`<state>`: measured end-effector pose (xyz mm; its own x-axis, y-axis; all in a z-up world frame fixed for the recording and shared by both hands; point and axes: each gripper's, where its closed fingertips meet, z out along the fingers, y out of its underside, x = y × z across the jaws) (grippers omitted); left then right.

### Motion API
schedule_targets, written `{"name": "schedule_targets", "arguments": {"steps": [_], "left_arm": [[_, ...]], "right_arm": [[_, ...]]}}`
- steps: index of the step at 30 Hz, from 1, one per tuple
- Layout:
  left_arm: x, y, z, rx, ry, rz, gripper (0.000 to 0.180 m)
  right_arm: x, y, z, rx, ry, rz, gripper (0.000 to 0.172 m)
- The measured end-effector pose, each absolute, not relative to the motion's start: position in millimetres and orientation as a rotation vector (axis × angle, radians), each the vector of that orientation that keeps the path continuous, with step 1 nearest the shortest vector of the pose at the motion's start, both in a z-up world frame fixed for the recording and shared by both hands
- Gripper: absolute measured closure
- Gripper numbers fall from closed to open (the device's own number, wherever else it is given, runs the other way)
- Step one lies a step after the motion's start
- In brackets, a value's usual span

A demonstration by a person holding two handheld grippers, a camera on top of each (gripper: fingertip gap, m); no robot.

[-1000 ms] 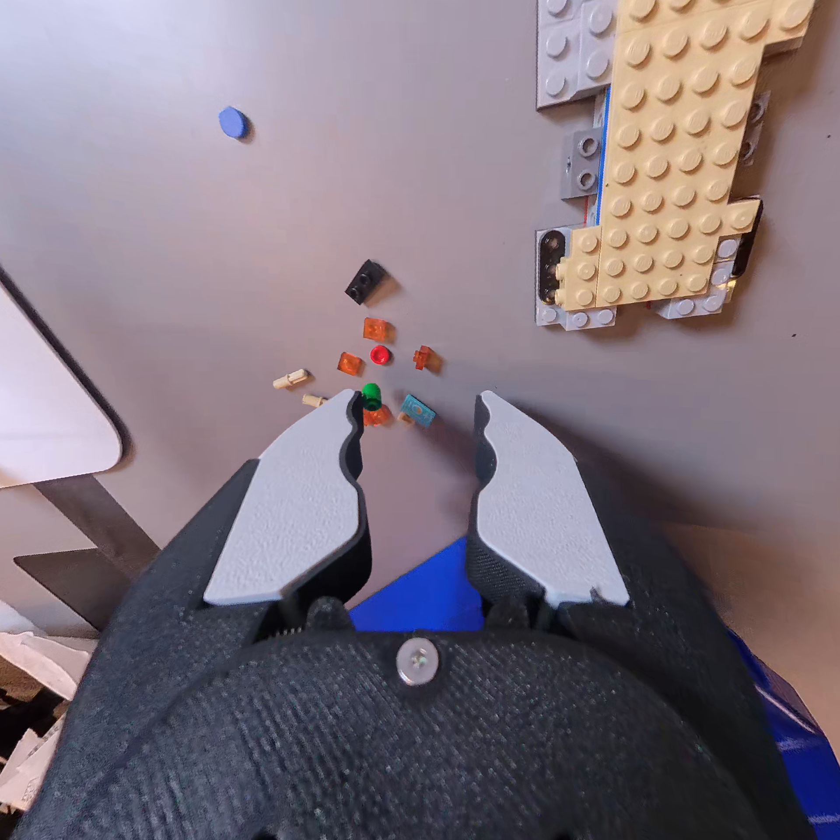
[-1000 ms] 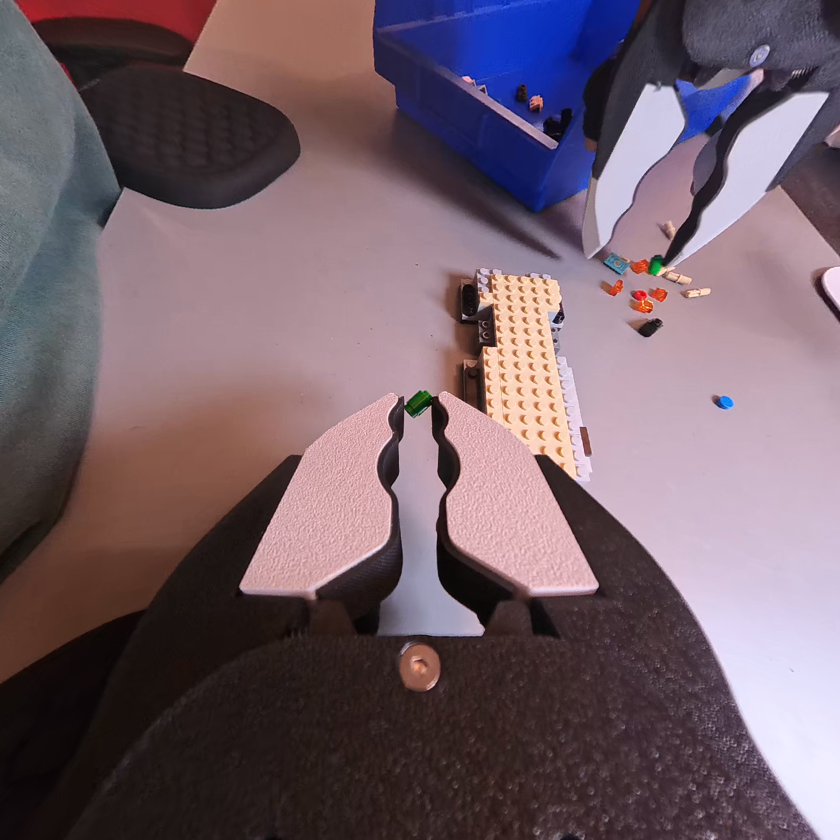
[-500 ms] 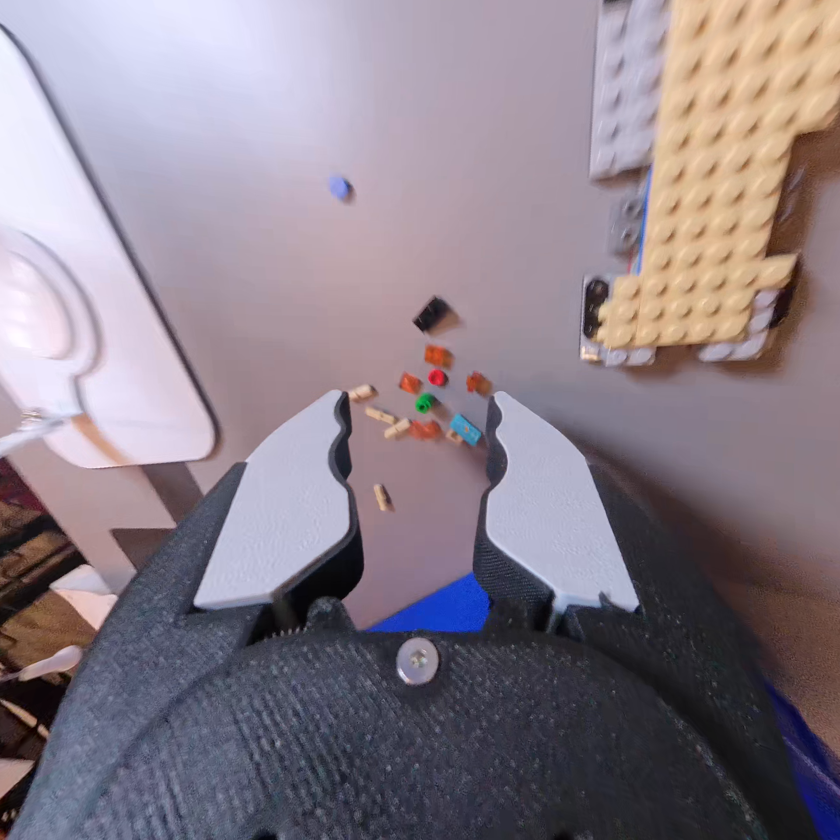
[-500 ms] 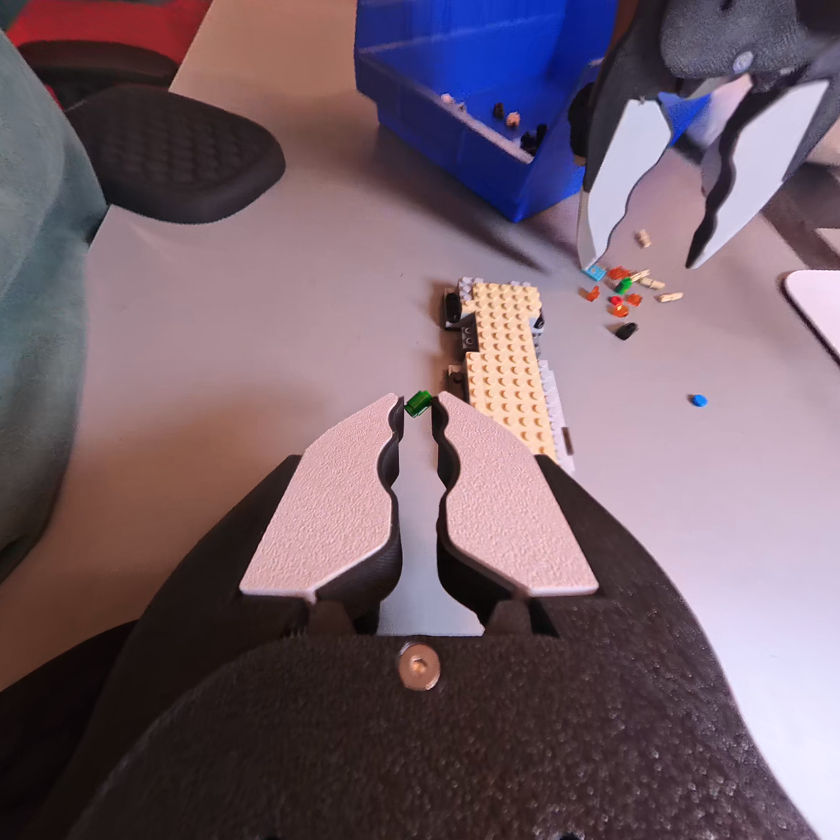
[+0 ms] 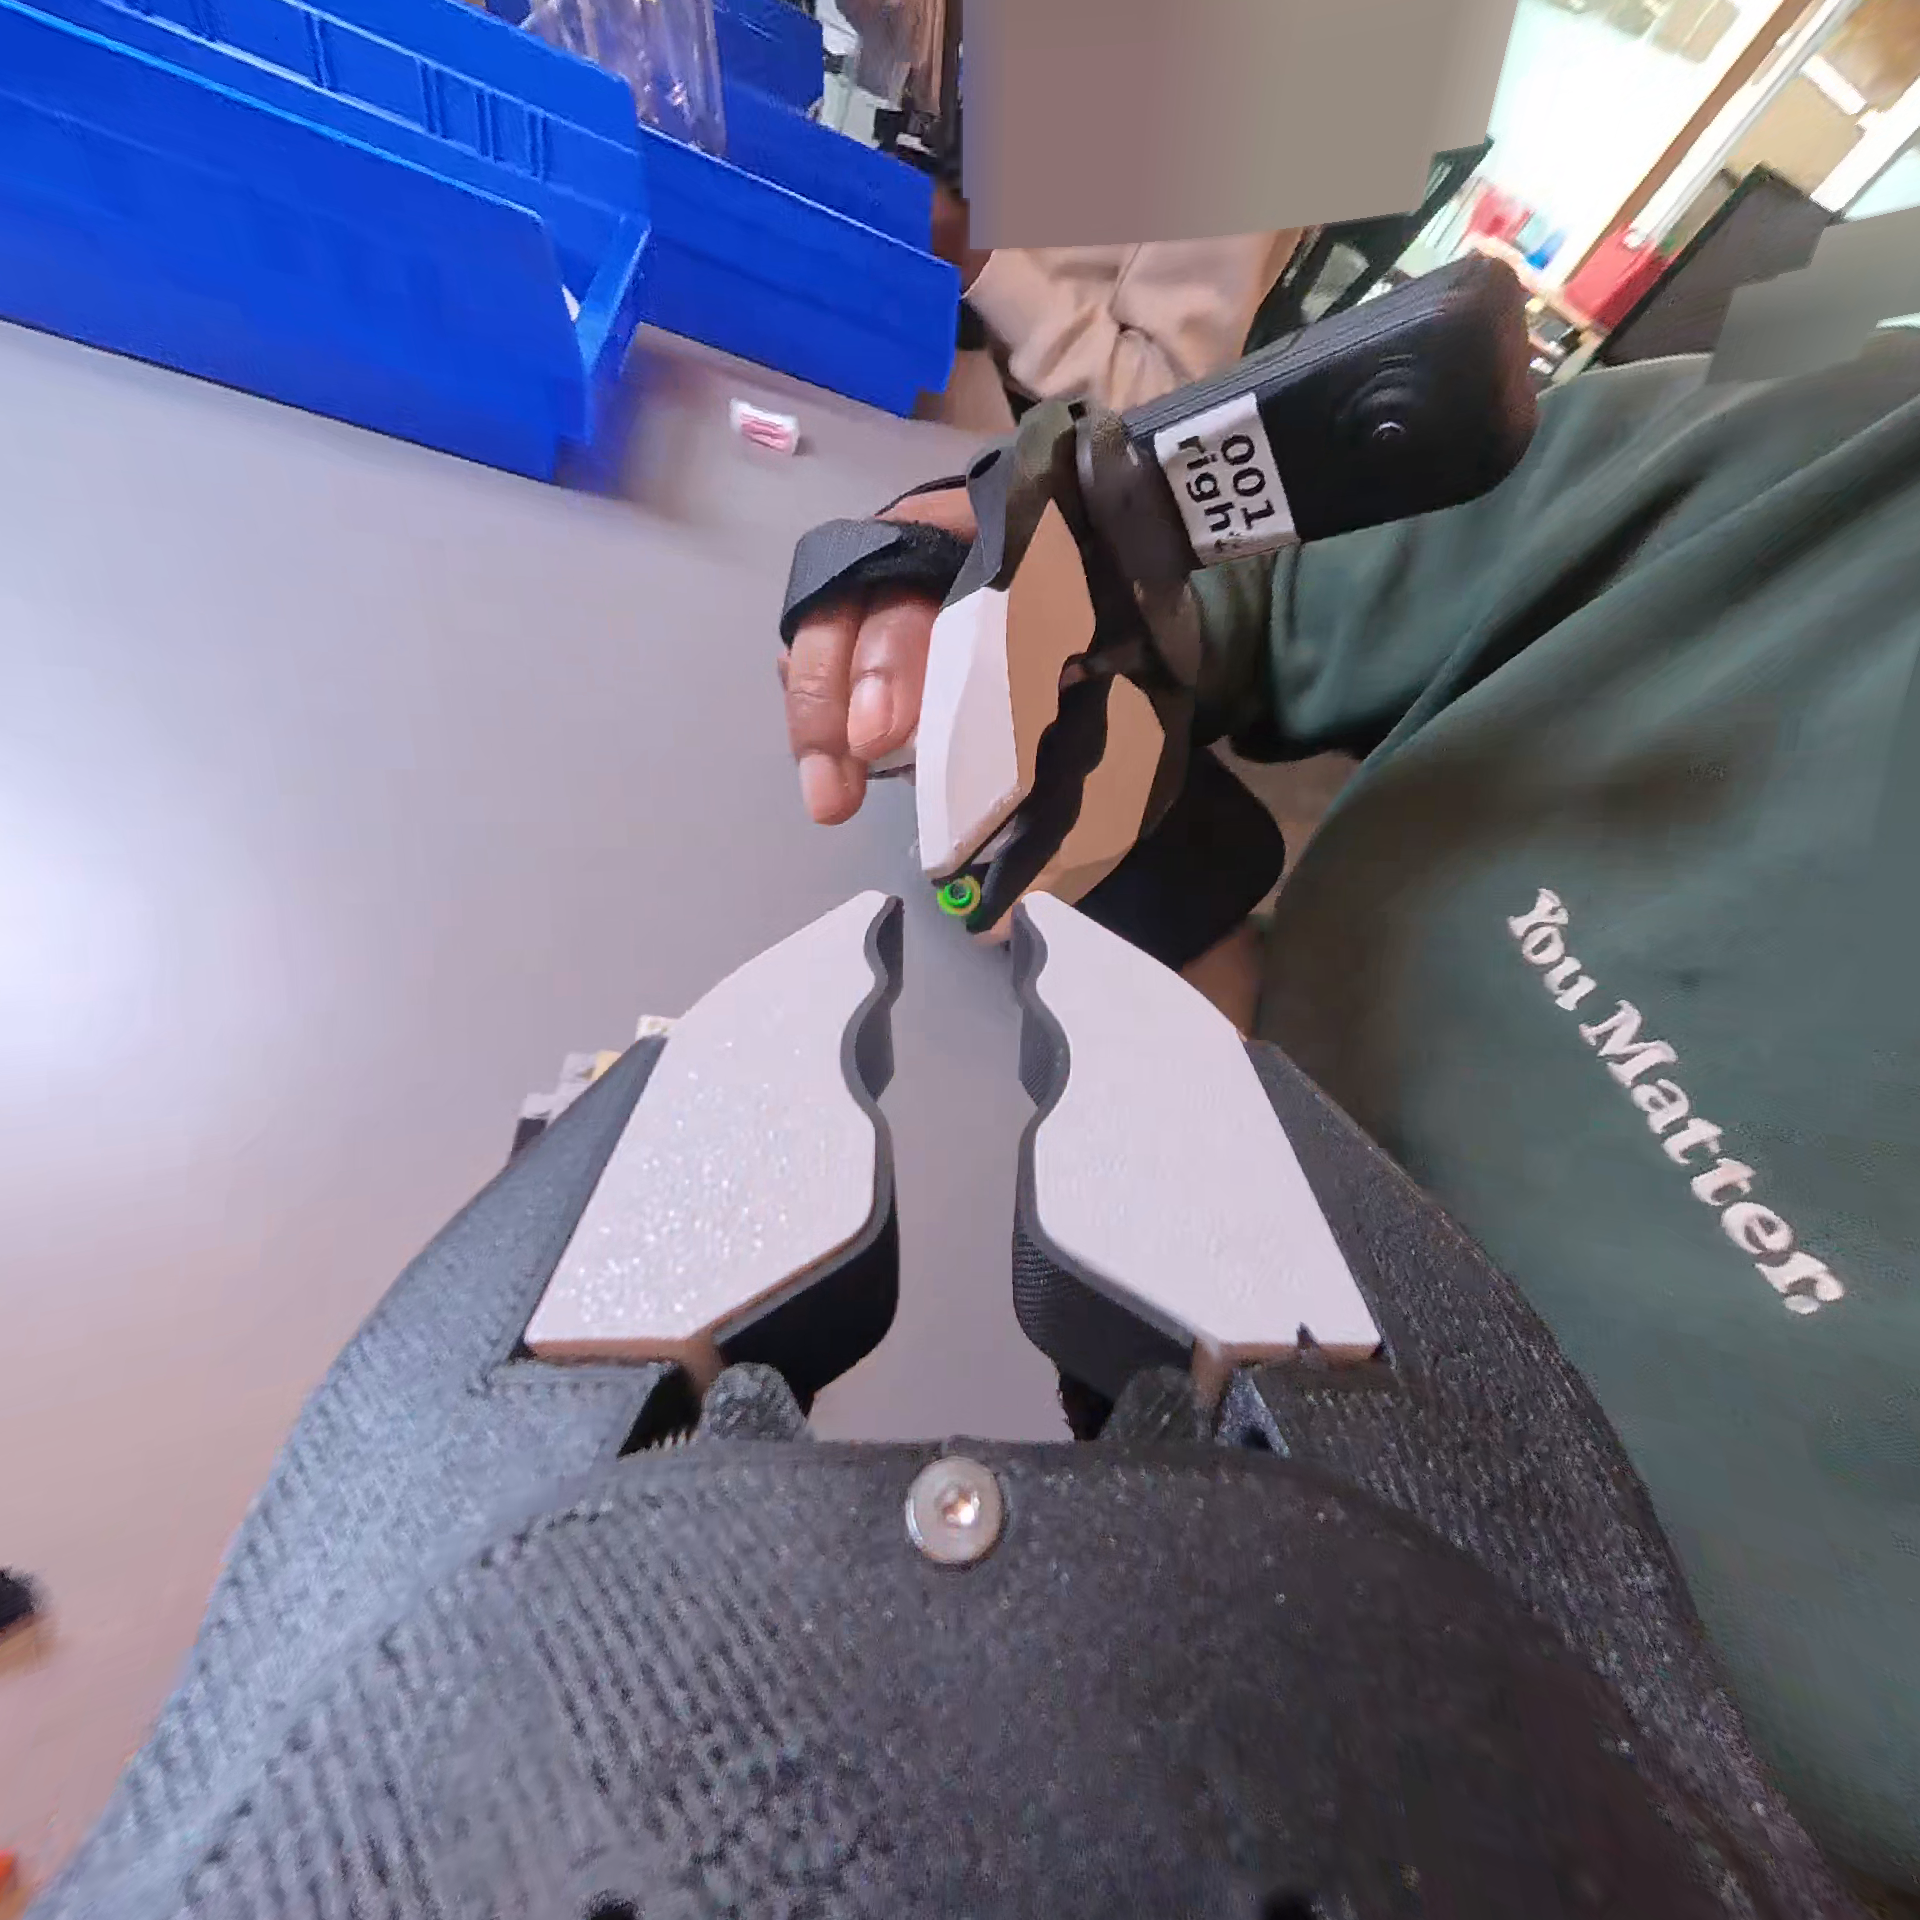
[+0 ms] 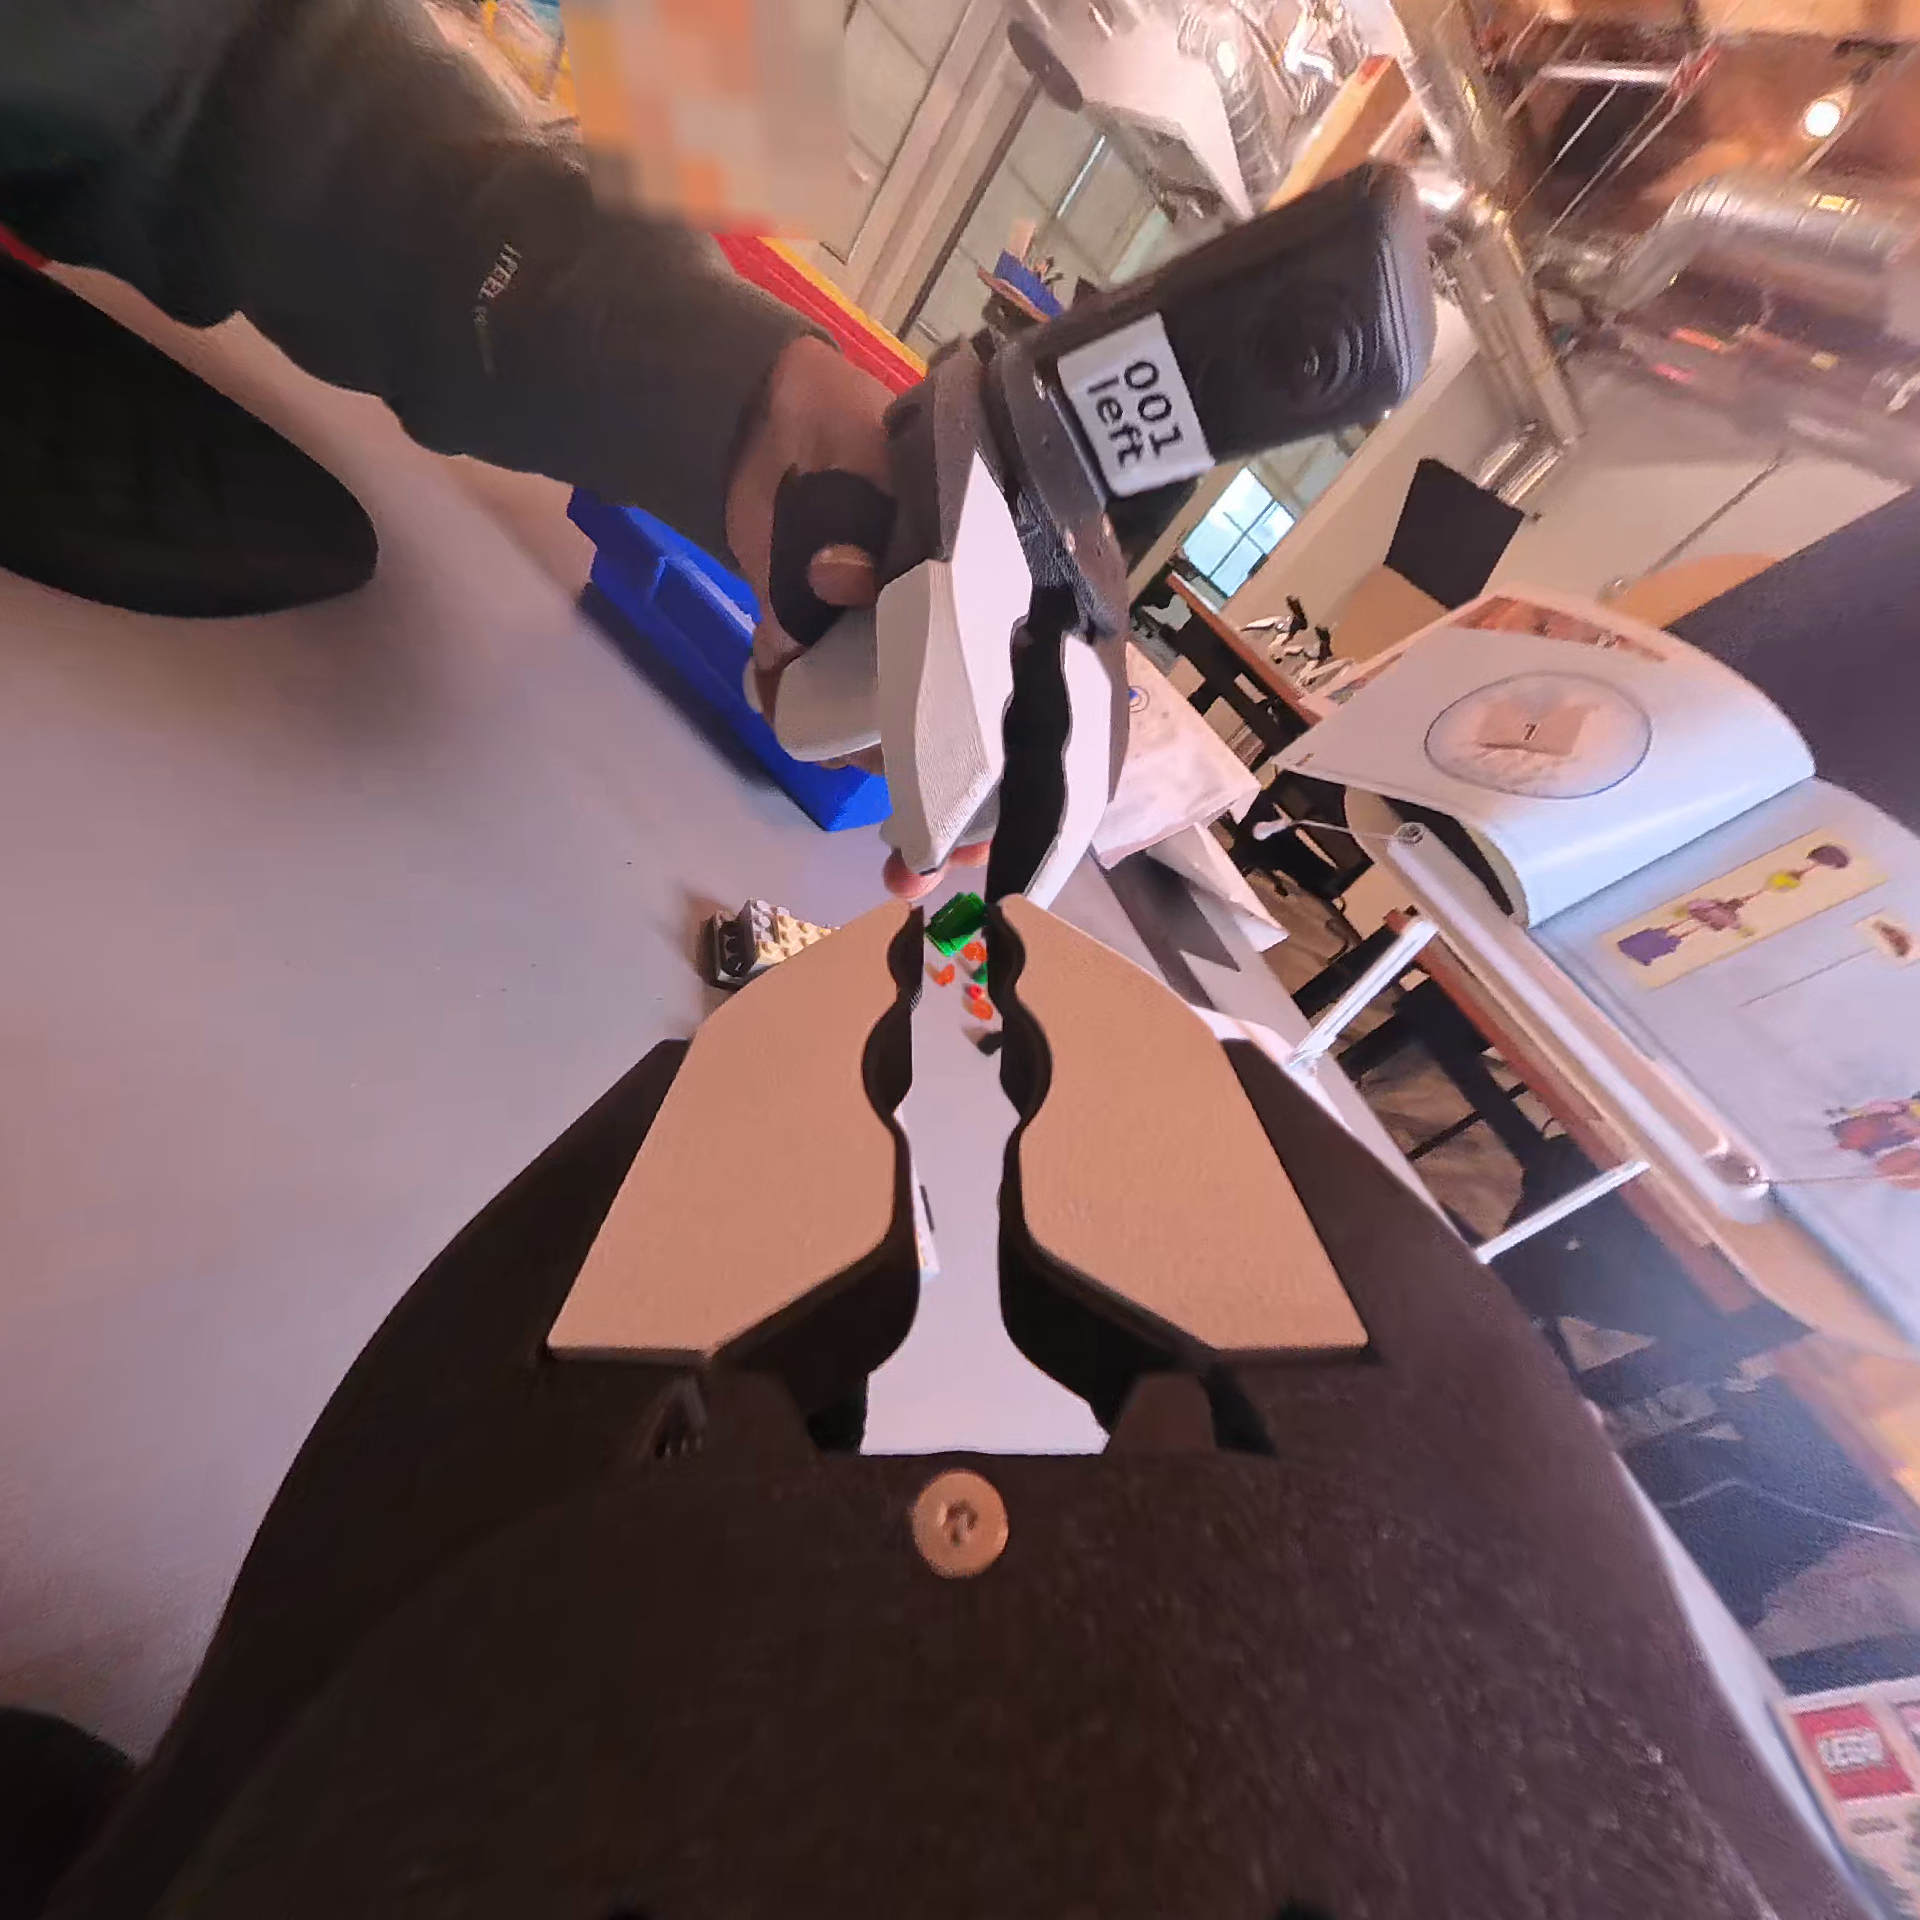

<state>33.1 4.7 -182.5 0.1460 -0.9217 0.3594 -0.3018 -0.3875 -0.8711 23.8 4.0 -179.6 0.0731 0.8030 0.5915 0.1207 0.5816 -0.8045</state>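
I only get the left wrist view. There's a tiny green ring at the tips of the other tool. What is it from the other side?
Observer: From the right wrist view it looks blocky. The green piece sits between the two tips of the right jaws, held off the table.
Operator: Anything lying underneath it?
Observer: Yes, a scatter of small orange pieces and a red one on the table just beyond.
Operator: And off to the side?
Observer: An open booklet propped on a stand to the right.
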Motion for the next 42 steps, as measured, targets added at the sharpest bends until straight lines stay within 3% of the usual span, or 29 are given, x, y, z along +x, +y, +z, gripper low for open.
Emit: {"name": "schedule_targets", "arguments": {"steps": [7, 11, 14, 18, 25, 33, 37, 42], "left_arm": [[33.8, 11.4, -183.9, -1.813, 1.248, -1.091, 0.172], [-46.8, 86.9, -193.7, -1.916, 1.420, -0.165, 0.173], [-122.3, 119.2, -226.1, -2.189, 1.617, 0.234, 0.172], [-144.8, 120.3, -272.6, -2.407, 1.868, 0.155, 0.172], [-147.2, 115.5, -304.5, -2.436, 2.063, 0.120, 0.162], [-134.5, 124.5, -272.4, -2.273, 1.955, 0.152, 0.150], [-77.9, 85.9, -243.5, -2.052, 1.889, -0.069, 0.147], [-45.7, 34.6, -274.5, -2.059, 1.834, -0.189, 0.114]], "right_arm": [[25.9, 8.6, -179.4, -0.841, -1.438, 0.547, 0.159], [30.7, 30.5, -206.0, -1.053, -1.548, 0.558, 0.151], [34.8, 42.6, -239.3, -1.288, -1.648, 0.636, 0.145], [37.6, 43.9, -270.9, -1.472, -1.722, 0.711, 0.132], [40.7, 50.0, -267.4, -1.464, -1.699, 0.699, 0.134], [43.0, 55.7, -274.7, -1.500, -1.698, 0.692, 0.135], [45.0, 54.7, -284.0, -1.540, -1.738, 0.697, 0.134], [44.3, 57.4, -289.1, -1.561, -1.768, 0.663, 0.139]]}}
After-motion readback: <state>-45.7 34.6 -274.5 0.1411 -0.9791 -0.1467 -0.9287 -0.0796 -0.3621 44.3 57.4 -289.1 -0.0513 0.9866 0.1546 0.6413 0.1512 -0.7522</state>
